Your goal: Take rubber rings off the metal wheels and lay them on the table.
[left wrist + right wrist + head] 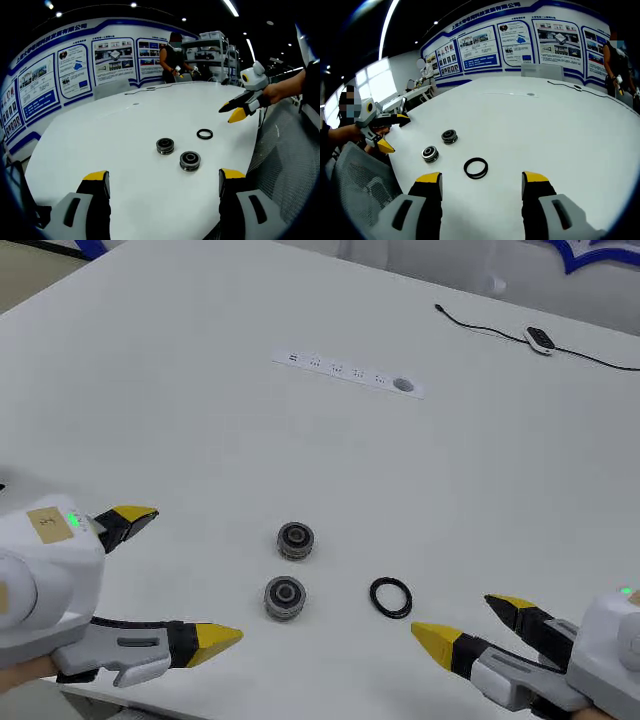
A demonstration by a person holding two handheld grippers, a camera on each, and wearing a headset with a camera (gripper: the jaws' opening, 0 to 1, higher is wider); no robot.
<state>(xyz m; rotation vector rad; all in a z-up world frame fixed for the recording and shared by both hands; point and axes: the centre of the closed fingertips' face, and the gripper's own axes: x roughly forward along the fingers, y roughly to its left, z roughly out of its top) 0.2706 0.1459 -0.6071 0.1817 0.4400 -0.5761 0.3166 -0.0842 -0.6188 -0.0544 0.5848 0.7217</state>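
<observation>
— Ahead of my left tool (192, 575), its jaws spread wide and empty, a near wheel (285, 597) and a far wheel (295, 540) sit on the desk (200, 390). A loose rubber ring (390, 597) lies just ahead of my right tool (452, 615), which is equally open.
— Handling?
— I judge the wheels heavy and rigid and the rubber soft and stretchy. I'd pin a wheel and pinch its dark rim band.
— Any writing?
— A tan sticker (47, 524) on the left tool, but I can't read it.
</observation>
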